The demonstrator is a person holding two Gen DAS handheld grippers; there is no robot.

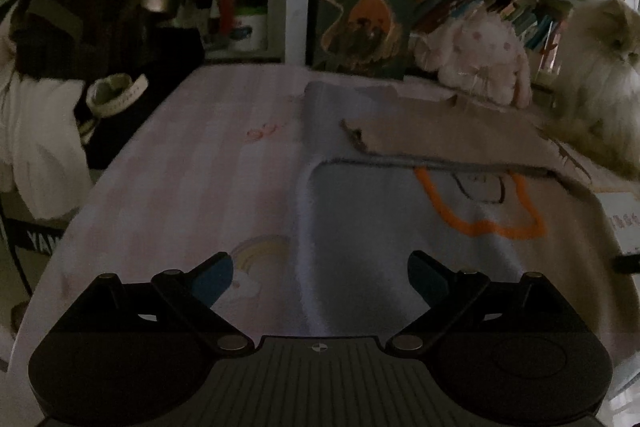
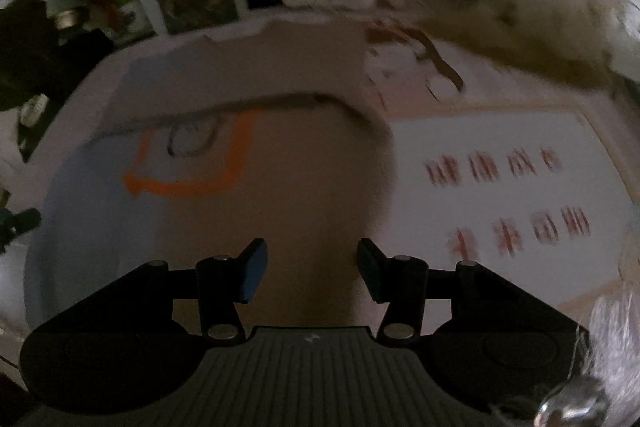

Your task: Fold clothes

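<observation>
A pale garment with an orange outline print lies spread on the light patterned bed sheet; its far part is folded over, showing a tan side. My left gripper hovers open over the garment's left edge, holding nothing. In the right wrist view the same garment fills the middle, its orange print to the left. My right gripper is open just above the garment's tan area, with nothing between the fingers.
A fluffy cat sits at the garment's far right corner. A pink plush toy and a book lean against shelves behind. Dark clothes pile at the left. A white sheet with red characters lies to the right.
</observation>
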